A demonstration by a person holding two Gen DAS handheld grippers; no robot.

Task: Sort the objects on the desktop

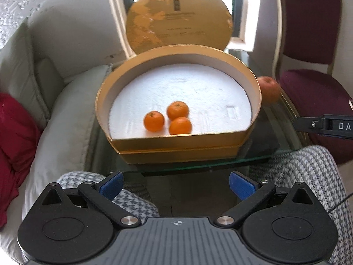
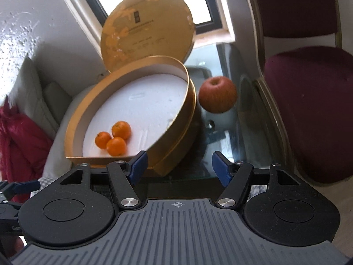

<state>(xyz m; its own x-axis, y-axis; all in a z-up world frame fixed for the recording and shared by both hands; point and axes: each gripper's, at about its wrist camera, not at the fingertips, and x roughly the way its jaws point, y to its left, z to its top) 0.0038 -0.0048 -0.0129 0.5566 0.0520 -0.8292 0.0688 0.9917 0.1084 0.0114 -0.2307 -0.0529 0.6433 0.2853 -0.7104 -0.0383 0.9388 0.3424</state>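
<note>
Both wrist views face gold box (image 1: 176, 150) near table edge (right one angled from right)

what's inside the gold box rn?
Three oranges clustered near the front wall of the gold box, on its white foam liner. Whatever lies beneath the liner is covered.

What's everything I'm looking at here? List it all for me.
Tangerines: three, orange, clustered in the box near its front wall.
Box: one, gold, white-lined, on the glass table.
Lid: one, gold, worn, upright behind the box.
Apple: one, red, on the table right of the box.
Glass table: one, clear.
Chair: one, maroon, right of the table.
Sofa cushions: white, left.
Red cloth: one, on the sofa.
Left gripper: black, blue pads, open.
Right gripper: same, open.
</note>
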